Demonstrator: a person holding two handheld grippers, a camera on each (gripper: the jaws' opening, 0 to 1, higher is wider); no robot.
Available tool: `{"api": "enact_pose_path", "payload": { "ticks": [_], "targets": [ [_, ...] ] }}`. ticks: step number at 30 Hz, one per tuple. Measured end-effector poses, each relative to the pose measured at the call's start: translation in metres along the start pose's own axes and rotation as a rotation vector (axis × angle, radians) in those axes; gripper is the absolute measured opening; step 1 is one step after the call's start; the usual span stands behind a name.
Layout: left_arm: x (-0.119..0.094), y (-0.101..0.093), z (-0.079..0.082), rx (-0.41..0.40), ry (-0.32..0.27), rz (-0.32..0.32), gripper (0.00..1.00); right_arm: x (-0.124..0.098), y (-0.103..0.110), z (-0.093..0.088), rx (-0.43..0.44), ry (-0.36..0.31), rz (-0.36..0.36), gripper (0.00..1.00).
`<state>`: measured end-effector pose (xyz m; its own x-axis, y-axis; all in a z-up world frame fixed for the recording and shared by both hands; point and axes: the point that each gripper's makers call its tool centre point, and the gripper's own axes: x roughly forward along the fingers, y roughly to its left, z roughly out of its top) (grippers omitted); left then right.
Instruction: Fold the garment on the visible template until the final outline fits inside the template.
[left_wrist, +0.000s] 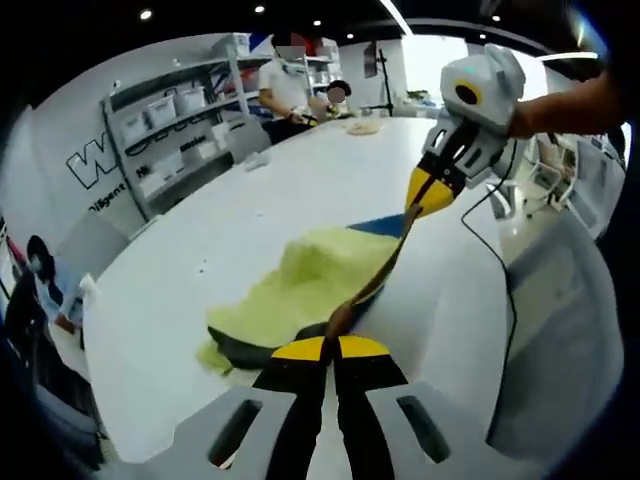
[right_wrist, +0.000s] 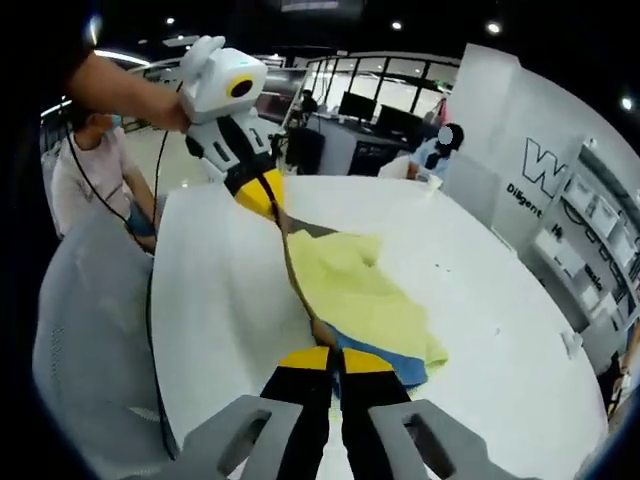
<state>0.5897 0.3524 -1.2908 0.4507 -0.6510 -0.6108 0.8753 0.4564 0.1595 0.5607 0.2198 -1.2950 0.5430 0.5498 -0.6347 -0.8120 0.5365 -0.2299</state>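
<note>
We hold the yellow garment (left_wrist: 320, 275) by 1 dark stretched edge, left gripper (left_wrist: 330, 350) and right gripper (right_wrist: 335, 358) both clamped on it (template barely visible), so it lies crumpled mid-table (right_wrist: 500, 300), folding largely left to do.

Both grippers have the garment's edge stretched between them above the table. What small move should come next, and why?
Probably carry the taut edge across and lower it over the yellow garment. The left gripper and right gripper look shut on the lifted edge, while the rest lies bunched on the blue template.

Black tool (left_wrist: 331, 352), yellow tips, grey housing
</note>
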Motion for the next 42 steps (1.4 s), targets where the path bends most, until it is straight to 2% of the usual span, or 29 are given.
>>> {"api": "enact_pose_path", "payload": {
  "ticks": [14,24,32,42],
  "targets": [
    [-0.02,-0.018,-0.009,-0.068,0.004,-0.05,0.1,-0.009,0.027,0.005,0.03,-0.025,0.055,0.0],
    [-0.029,-0.031,-0.017,-0.083,0.007,-0.083,0.1,-0.015,0.043,0.004,0.047,-0.032,0.1,0.0],
    [-0.035,-0.042,-0.022,-0.108,0.028,-0.138,0.1,-0.019,0.056,0.0,0.07,-0.033,0.133,0.0],
    [-0.042,-0.061,-0.023,-0.185,0.051,-0.229,0.09,-0.033,0.071,-0.002,0.098,-0.024,0.187,0.0]
  ]
}}
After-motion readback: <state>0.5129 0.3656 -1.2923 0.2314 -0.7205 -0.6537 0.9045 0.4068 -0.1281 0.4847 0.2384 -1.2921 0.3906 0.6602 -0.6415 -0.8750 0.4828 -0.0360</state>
